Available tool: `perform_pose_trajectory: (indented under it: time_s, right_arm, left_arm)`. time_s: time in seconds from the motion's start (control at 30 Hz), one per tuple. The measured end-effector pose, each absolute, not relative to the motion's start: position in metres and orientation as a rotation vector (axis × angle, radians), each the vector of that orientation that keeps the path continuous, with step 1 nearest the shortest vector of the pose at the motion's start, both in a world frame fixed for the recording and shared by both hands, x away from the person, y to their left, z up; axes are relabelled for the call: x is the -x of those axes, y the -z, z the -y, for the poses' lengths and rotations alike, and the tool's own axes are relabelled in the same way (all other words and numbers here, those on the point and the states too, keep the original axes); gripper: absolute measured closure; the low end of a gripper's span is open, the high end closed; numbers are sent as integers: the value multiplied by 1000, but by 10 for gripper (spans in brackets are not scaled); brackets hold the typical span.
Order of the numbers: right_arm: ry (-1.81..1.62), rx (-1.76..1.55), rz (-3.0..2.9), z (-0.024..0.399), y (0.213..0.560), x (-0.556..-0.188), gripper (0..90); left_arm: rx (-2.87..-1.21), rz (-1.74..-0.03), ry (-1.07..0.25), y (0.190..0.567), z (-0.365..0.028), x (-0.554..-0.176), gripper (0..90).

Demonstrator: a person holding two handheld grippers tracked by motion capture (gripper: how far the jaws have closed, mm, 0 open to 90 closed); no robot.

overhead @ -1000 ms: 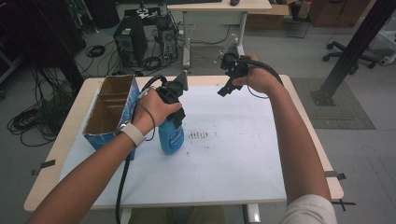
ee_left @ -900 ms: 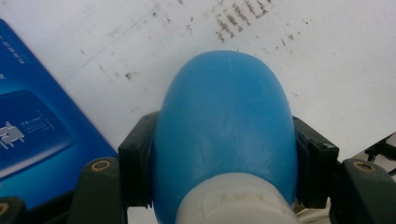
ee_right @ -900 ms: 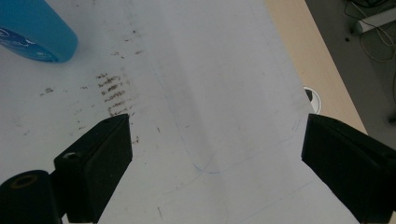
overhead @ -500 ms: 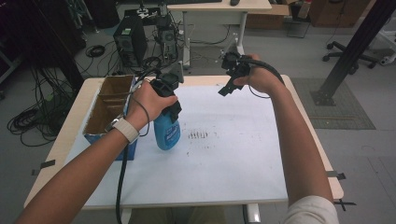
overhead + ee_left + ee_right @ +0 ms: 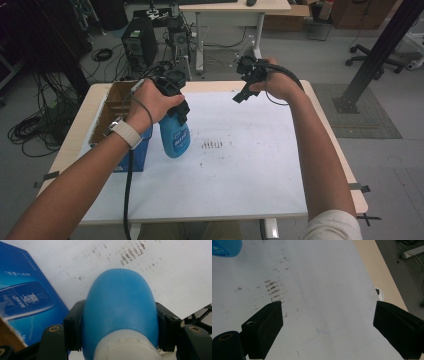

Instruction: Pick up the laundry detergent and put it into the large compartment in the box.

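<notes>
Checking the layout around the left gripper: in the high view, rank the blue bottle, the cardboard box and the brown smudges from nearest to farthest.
1. Blue bottle, clamped in the left gripper.
2. Cardboard box, just left.
3. Brown smudges, rightward on the white sheet.

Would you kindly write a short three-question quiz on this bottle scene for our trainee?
1. True or false: the left claw is shut on the blue bottle.
2. Which best describes the right claw? A. open with nothing between its jaws; B. shut on the box; C. shut on the bottle.
3. In the high view, on which side of the bottle does the cardboard box sit?

Key: 1. True: the jaws press both sides of the bottle near its white neck. 2. A: it hangs above the white sheet. 3. On the left, at the table's left edge.
</notes>
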State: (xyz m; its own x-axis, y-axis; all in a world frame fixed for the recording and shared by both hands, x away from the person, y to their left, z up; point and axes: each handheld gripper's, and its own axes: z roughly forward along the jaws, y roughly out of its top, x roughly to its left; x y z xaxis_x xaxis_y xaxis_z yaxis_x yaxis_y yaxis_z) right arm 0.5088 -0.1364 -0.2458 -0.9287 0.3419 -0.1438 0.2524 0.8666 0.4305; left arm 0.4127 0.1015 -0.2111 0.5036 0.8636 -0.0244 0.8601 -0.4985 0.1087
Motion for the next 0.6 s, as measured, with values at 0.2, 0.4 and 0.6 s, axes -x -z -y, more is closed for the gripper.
perform_pose_trajectory:
  time_s: [0.2, 0.4, 0.6]
  right_arm:
    - [-610, -456, -2823, 136, 246, -509, 91]
    - [-612, -451, -2824, 135, 246, -509, 91]
    - [-605, -454, -2825, 137, 245, -508, 91]
  left_arm:
    - [-2635, -1525, -87, 197, -104, -412, 373]
    - [-2611, -1538, -83, 185, -108, -412, 373]
    - [-2615, -1552, -128, 172, -110, -412, 372]
